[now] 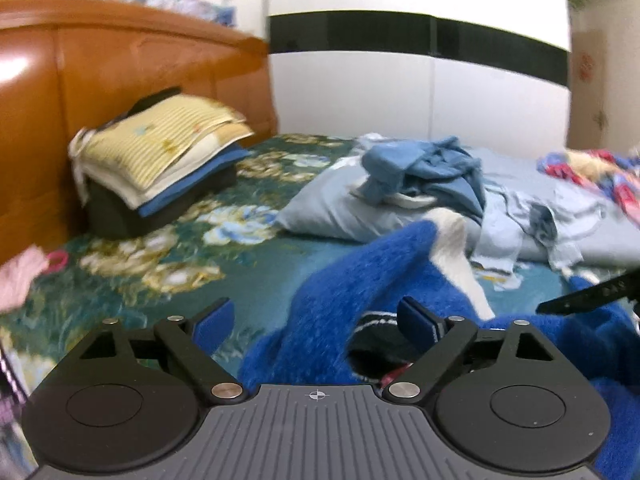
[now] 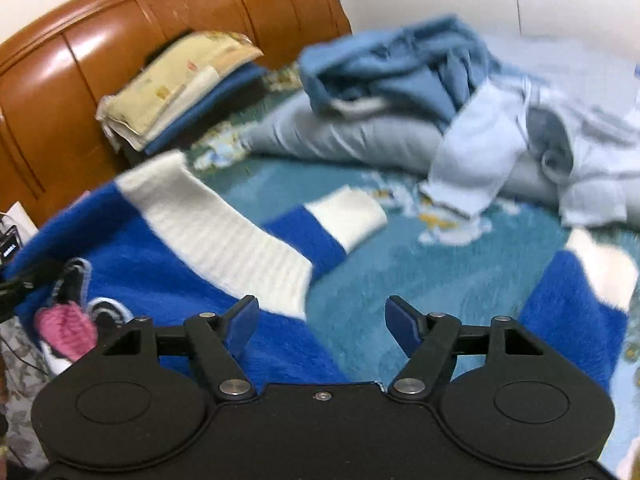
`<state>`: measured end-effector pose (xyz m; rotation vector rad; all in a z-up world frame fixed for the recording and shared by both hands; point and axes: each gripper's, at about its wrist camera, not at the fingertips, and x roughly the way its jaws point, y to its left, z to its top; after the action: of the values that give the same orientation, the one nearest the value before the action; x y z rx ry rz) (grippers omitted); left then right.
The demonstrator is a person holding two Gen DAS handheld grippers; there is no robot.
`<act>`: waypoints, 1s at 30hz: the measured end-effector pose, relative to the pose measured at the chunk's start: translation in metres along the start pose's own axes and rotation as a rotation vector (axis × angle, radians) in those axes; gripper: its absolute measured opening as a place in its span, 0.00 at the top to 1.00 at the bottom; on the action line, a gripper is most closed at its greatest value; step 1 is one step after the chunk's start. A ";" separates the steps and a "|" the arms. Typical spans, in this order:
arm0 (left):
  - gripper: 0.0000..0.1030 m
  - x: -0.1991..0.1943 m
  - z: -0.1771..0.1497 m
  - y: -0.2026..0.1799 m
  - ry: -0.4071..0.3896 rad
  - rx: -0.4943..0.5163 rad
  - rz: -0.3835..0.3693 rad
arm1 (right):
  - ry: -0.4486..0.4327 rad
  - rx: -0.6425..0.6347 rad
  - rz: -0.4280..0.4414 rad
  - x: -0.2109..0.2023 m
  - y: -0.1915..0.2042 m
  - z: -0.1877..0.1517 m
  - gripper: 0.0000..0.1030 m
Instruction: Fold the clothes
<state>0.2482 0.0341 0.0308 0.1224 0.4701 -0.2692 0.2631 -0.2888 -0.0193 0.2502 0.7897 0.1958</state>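
Note:
A fuzzy blue sweater [image 1: 372, 280] with white ribbed cuffs and hem lies on the bed; in the right wrist view it [image 2: 168, 276] spreads to the left, with its white hem [image 2: 224, 236] and one white-cuffed sleeve [image 2: 344, 216] laid out. My left gripper [image 1: 316, 320] is open, and the sweater's bunched cloth rises between its fingers. My right gripper [image 2: 320, 320] is open above the sweater's edge and the bedspread. Neither holds anything. The tip of the other gripper [image 1: 588, 296] shows at the right of the left wrist view.
A stack of folded clothes [image 1: 160, 156] sits by the wooden headboard [image 1: 120, 64]. A heap of blue and pale blue clothes [image 1: 432, 172] lies on a pillow [image 1: 336, 208]. The bedspread [image 1: 200, 240] is teal with flowers. A white wardrobe [image 1: 400, 92] stands behind.

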 end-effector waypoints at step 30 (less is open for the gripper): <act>0.73 0.049 0.017 0.011 0.156 -0.019 -0.261 | 0.269 0.148 0.333 0.076 -0.007 0.000 0.58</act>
<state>0.3007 0.0306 0.0242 0.0633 0.6450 -0.5137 0.3161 -0.2756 -0.0726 0.5031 1.0289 0.4934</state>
